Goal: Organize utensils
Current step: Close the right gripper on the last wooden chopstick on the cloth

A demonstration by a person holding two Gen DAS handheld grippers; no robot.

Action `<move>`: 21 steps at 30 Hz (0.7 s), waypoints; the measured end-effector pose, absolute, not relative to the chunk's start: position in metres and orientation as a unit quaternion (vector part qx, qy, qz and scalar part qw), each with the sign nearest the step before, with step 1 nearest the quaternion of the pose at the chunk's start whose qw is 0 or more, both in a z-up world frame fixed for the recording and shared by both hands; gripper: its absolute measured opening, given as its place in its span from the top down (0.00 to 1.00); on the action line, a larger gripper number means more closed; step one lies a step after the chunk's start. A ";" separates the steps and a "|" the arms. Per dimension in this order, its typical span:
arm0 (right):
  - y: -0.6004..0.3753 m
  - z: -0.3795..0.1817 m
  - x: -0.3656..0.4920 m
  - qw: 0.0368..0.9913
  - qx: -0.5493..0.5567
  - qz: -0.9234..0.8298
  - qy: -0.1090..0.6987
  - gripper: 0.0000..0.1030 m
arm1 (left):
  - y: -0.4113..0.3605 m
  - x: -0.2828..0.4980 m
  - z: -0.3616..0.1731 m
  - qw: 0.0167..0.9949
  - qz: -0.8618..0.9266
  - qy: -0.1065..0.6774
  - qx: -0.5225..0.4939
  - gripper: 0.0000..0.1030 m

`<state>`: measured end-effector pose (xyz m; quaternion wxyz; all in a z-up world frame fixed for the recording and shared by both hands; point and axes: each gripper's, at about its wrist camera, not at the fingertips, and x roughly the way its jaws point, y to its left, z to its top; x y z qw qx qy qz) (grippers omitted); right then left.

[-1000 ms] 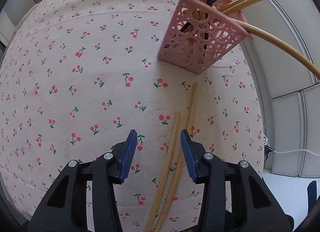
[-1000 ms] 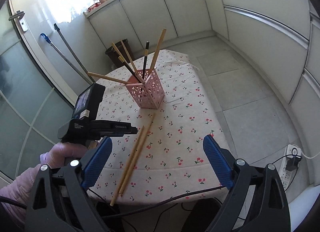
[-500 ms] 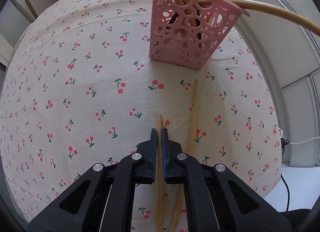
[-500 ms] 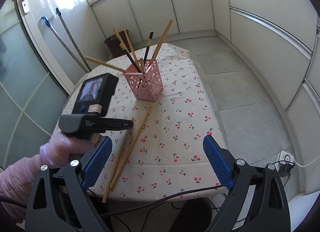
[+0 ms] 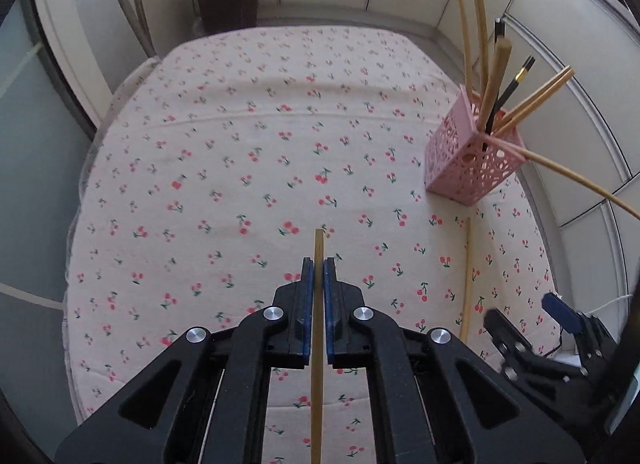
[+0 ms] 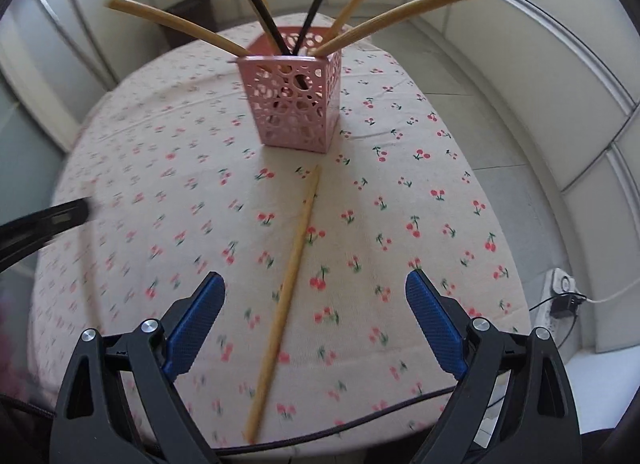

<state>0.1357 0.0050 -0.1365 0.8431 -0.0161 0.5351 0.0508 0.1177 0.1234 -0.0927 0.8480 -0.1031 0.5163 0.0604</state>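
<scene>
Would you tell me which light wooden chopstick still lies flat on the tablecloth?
The loose chopstick before the pink holder; the others stand inside it or sit clamped in the left tool.

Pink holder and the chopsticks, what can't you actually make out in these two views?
- Held chopstick, left wrist view: its lower end runs off the bottom edge; in the right wrist view it is only a blurred streak.
- Pink holder, both views: its floor and the stick ends inside are hidden by the walls.
- Left gripper, right wrist view: a blurred dark shape cut by the left edge.
- Right gripper, left wrist view: blurred, partly off the frame.
</scene>
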 end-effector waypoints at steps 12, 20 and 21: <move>0.031 -0.188 0.197 0.812 0.000 0.011 0.583 0.45 | 0.163 0.101 -0.061 0.867 0.007 0.460 -0.190 0.95; 0.046 -0.178 0.183 0.816 -0.013 0.083 0.572 0.94 | 0.171 0.091 -0.053 0.871 0.000 0.446 -0.204 0.96; 0.048 -0.176 0.175 0.820 -0.016 0.091 0.565 0.94 | 0.173 0.089 -0.052 0.873 0.000 0.442 -0.206 0.96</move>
